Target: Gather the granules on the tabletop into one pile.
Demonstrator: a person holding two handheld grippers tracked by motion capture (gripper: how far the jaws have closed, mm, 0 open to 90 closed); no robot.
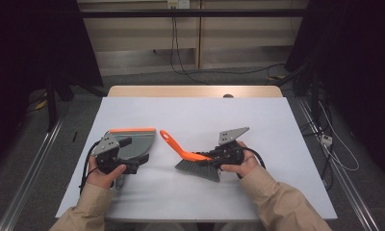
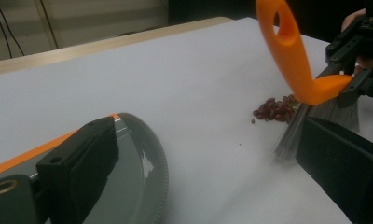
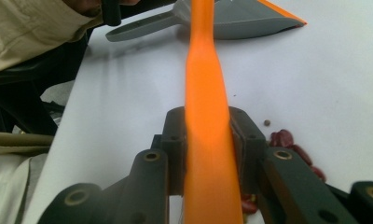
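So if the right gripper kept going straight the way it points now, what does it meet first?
Likely the dustpan: the right gripper, shut on the brush, points along the orange handle toward it across bare table. Depth is unclear.

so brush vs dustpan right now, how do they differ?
The brush is clamped in the right hand-held gripper, bristles down beside the red beans; the dustpan lies flat on the table, apart from them. The brush's handle is all orange; the dustpan is grey with just an orange lip. Both are plastic, and each has a hand-held gripper at it.
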